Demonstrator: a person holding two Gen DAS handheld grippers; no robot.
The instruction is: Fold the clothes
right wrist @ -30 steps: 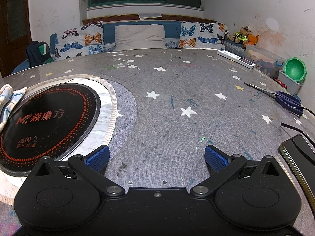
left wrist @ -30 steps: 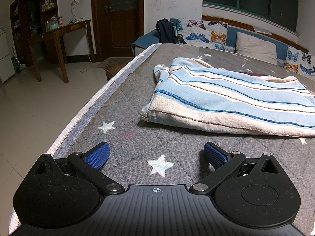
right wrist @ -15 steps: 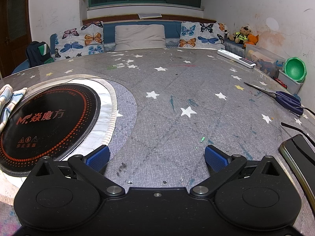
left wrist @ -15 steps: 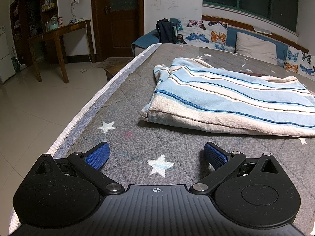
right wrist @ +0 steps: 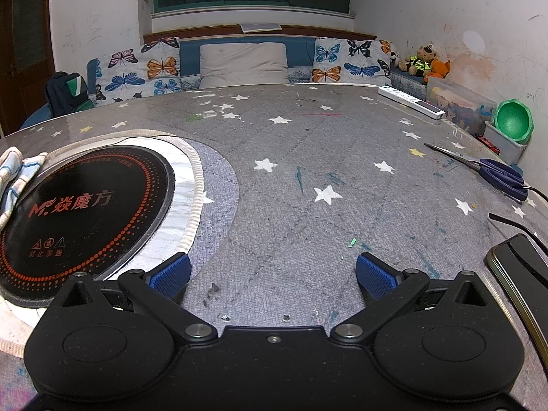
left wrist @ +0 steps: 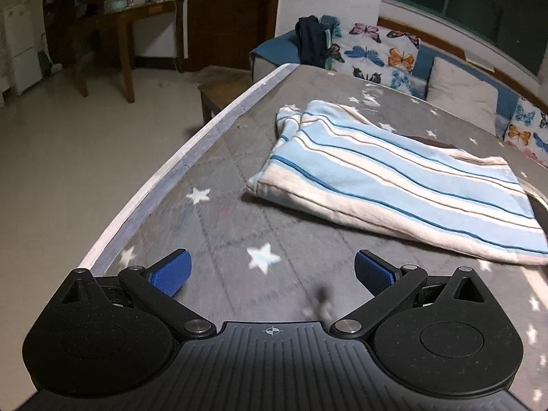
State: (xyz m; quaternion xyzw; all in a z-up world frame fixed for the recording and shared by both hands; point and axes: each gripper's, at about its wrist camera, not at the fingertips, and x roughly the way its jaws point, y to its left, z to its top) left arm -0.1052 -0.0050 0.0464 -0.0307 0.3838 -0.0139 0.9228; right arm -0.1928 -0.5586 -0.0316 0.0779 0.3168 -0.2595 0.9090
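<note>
A folded blue-and-white striped garment [left wrist: 394, 178] lies on the grey star-patterned table cover [left wrist: 222, 226], ahead and right of my left gripper [left wrist: 272, 274]. The left gripper is open and empty, a little short of the garment's near edge. My right gripper [right wrist: 274, 272] is open and empty over bare table cover [right wrist: 308, 178]. A corner of the striped garment [right wrist: 15, 174] shows at the far left of the right wrist view.
A black round induction cooktop [right wrist: 85, 212] sits in the table left of the right gripper. Scissors [right wrist: 493, 171], a phone [right wrist: 520, 274] and a power strip [right wrist: 411, 102] lie at the right. The table edge [left wrist: 164, 185] drops to the floor on the left. A butterfly-cushion sofa [right wrist: 239, 61] lies behind.
The left gripper has lifted and shifted so the garment sits further right and the view is slightly blurred. The right gripper has not moved.
</note>
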